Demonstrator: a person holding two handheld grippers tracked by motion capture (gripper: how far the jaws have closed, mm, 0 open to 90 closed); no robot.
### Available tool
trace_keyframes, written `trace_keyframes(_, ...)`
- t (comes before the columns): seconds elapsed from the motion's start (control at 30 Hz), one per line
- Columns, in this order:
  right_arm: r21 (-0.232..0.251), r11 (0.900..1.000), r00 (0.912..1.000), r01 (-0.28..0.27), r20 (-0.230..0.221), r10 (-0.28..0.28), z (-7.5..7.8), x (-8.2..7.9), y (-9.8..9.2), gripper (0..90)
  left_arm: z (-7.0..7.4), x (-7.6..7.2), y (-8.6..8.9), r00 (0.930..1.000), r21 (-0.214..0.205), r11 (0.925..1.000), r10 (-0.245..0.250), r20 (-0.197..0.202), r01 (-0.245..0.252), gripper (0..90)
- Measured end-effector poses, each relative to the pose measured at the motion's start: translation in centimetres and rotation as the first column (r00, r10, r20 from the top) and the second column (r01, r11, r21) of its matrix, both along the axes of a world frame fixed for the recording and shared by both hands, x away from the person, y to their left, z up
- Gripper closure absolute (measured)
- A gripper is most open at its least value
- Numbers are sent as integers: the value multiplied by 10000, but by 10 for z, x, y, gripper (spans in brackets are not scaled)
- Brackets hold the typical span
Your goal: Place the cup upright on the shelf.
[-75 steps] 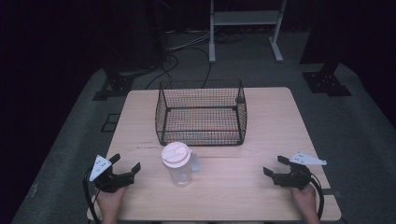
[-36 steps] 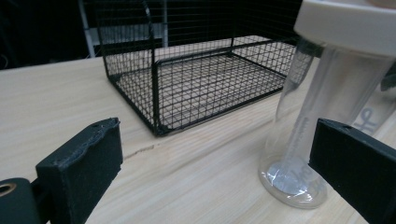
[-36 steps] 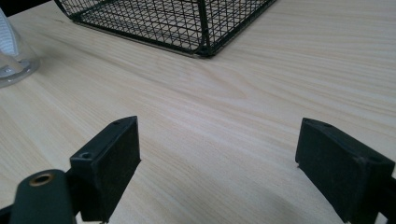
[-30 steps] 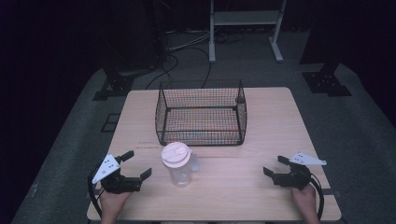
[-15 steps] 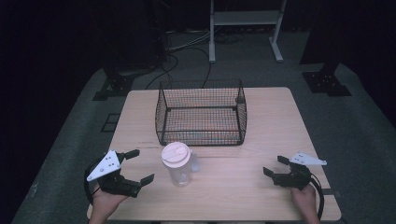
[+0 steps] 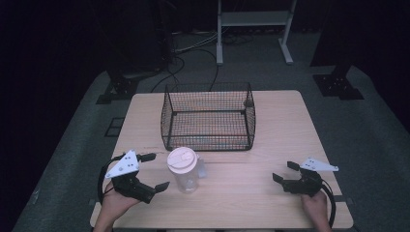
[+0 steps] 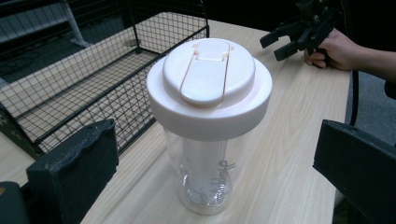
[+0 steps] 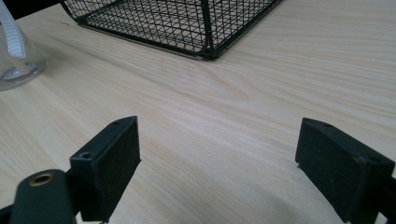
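A clear plastic bottle (image 6: 183,170) with a wide pale pink flip lid stands upright on the wooden table (image 6: 241,193), just in front of a black wire basket (image 6: 209,118). My left gripper (image 6: 157,170) is open, lifted a little off the table, its jaws pointing at the bottle from the left without touching it. In the left gripper view the bottle (image 7: 210,116) stands close ahead between the spread jaws of that gripper (image 7: 219,144). My right gripper (image 6: 284,171) rests open near the front right, nothing between its jaws (image 8: 219,154).
The basket (image 8: 187,23) is empty and open at the top. The bottle's base (image 8: 14,60) shows at the left edge of the right gripper view. In the left gripper view, the right hand holding its gripper (image 7: 299,32) appears beyond the bottle. Dark floor, cables and stands surround the table.
My left gripper has lifted off the table, tilted, and moved right toward the bottle. The right gripper, bottle and basket have not moved.
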State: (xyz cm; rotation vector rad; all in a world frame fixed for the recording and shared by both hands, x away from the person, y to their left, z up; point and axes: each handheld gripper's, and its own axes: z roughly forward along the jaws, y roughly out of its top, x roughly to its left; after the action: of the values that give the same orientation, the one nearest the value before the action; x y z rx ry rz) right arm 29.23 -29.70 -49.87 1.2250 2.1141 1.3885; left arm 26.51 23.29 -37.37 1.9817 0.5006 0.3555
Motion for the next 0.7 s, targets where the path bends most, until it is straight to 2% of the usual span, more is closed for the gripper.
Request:
trace_keyframes(0.33,5,10000,10000,-26,2,26,0,0,0,129,0,11,-15,9991,525,9979,-368,-193,378,0)
trace_keyframes(0.7,21,10000,10000,-60,2,60,0,0,0,129,-7,24,-27,9975,922,9948,-380,-593,434,0)
